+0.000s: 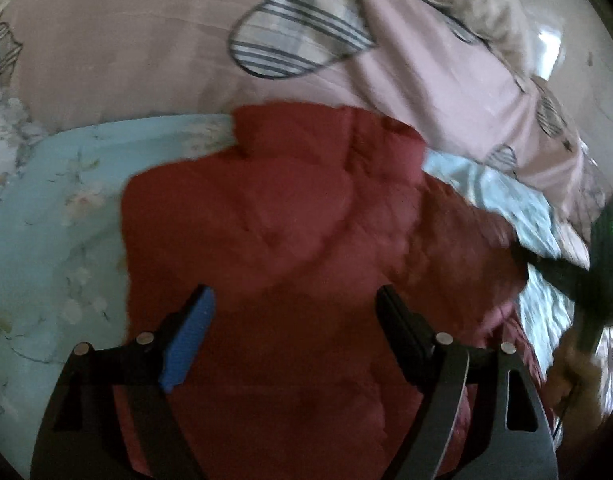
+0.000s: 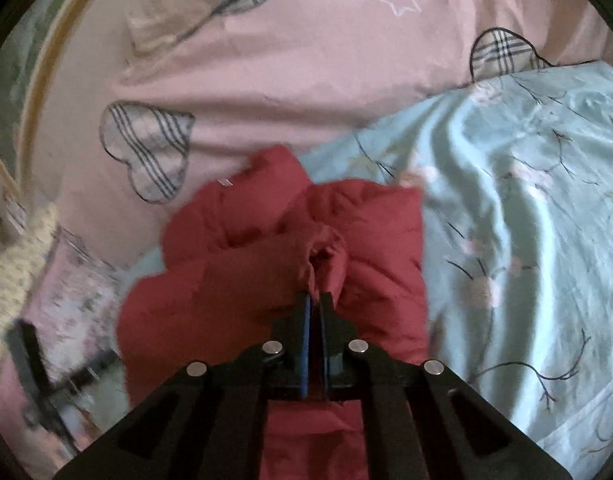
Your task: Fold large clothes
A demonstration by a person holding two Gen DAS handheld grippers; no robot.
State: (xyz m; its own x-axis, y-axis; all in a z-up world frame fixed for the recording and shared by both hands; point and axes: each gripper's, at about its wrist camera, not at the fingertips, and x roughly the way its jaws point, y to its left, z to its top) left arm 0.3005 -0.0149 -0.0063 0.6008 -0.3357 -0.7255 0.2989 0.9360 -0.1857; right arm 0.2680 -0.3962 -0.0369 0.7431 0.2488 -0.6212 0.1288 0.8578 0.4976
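Observation:
A red padded jacket (image 1: 290,216) lies on a light blue floral sheet (image 1: 46,232) on a bed. My left gripper (image 1: 294,300) is open and empty, its jaws wide apart just above the jacket's middle. In the right wrist view the jacket (image 2: 234,280) is bunched up, and my right gripper (image 2: 315,298) is shut on its sleeve cuff (image 2: 324,256), holding it over the jacket's body. The right gripper also shows as a dark blurred shape at the right edge of the left wrist view (image 1: 586,276).
A pink duvet (image 2: 306,72) with plaid heart patches lies along the far side of the bed. A beige pillow (image 2: 178,12) sits at the back. The blue sheet (image 2: 526,220) spreads to the right. A cream knitted item (image 2: 18,264) lies at the left.

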